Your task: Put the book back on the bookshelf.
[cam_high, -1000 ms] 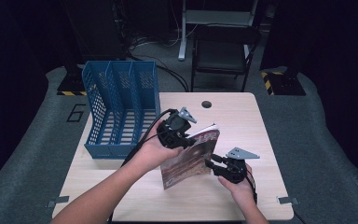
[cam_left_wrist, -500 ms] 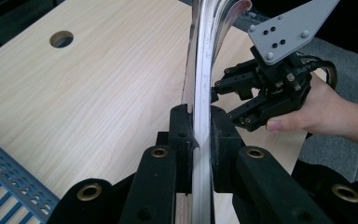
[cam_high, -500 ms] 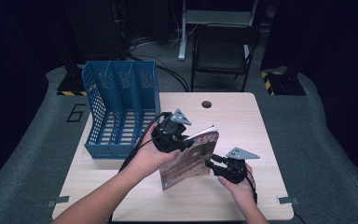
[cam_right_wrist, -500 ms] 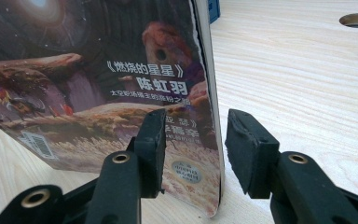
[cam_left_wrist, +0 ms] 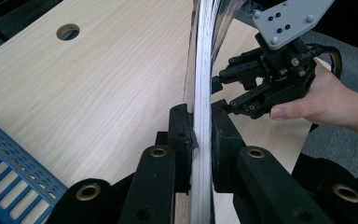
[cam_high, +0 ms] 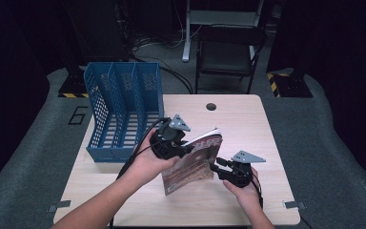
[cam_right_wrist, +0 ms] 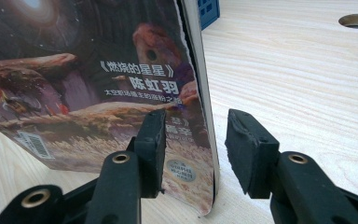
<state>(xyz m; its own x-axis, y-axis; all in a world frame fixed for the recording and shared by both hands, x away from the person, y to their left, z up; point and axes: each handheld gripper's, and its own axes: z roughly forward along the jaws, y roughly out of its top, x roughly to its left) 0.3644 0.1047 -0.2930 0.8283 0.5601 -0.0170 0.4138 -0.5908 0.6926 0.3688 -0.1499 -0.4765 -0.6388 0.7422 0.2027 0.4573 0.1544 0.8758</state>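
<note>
left gripper [cam_high: 186,149]: clamps magazine [cam_high: 195,160], shifted slightly left | right gripper [cam_high: 218,167]: jaws apart astride its edge, unmoved

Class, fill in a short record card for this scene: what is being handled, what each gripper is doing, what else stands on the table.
Thing handled: magazine, held on edge on the table
Left gripper: shut on the magazine's edge
Right gripper: open, fingers either side of the magazine's lower corner, not pressing
Also on table: blue file rack, left of the magazine
Table detail: round hole near the far edge
</note>
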